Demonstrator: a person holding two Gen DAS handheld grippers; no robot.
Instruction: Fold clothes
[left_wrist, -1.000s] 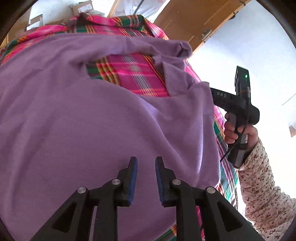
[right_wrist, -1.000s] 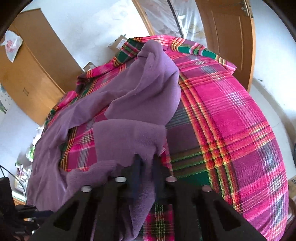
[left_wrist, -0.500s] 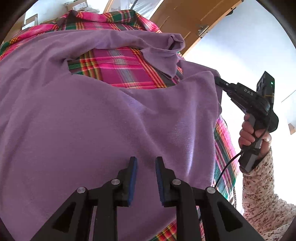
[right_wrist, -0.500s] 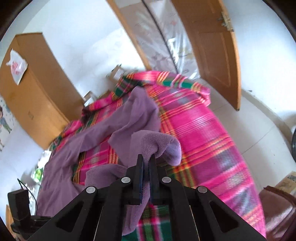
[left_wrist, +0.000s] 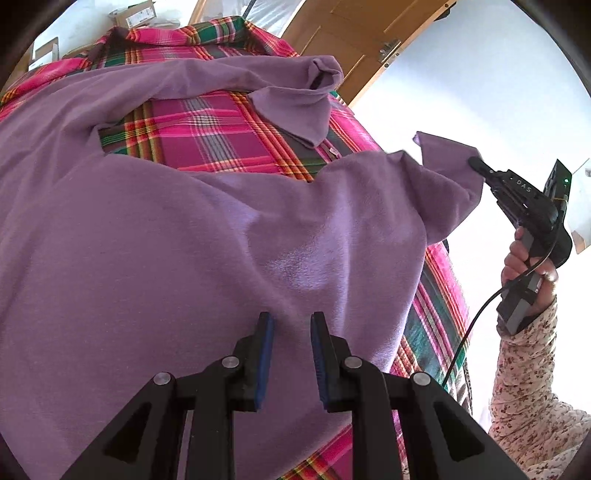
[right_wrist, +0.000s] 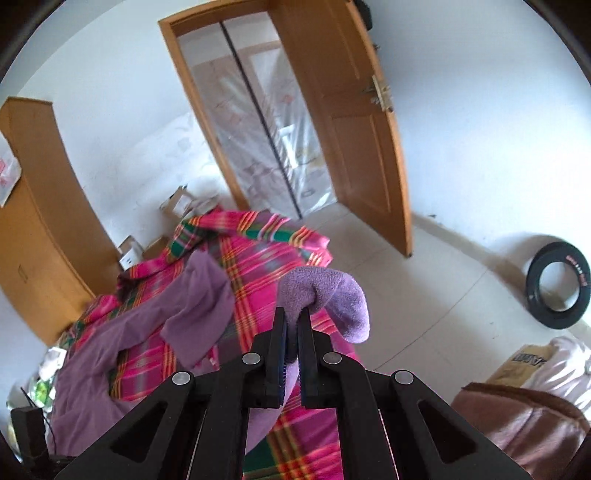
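A purple fleece garment (left_wrist: 207, 240) lies spread over a bed with a pink and green plaid sheet (left_wrist: 207, 136). One sleeve (left_wrist: 295, 107) lies folded near the far end. My left gripper (left_wrist: 290, 321) stands open just over the garment's near part, with nothing held. Off to the right, my right gripper (left_wrist: 476, 164) is held in a person's hand (left_wrist: 528, 266) and is shut on a corner of the garment, lifted above the bed's edge. In the right wrist view that gripper (right_wrist: 293, 314) pinches a thick fold of purple fabric (right_wrist: 328, 291), and the rest of the garment (right_wrist: 140, 332) trails down to the bed.
A wooden door (right_wrist: 351, 129) stands open beyond the bed, and a wooden wardrobe (right_wrist: 40, 229) is on the left. A black tyre (right_wrist: 557, 284) leans on the right wall. Cardboard boxes (right_wrist: 177, 203) sit behind the bed. A brown cushion (right_wrist: 517, 417) is at lower right.
My right gripper has risen and pulled away to the right, lifting the purple corner off the bed. The left gripper has stayed open over the garment.
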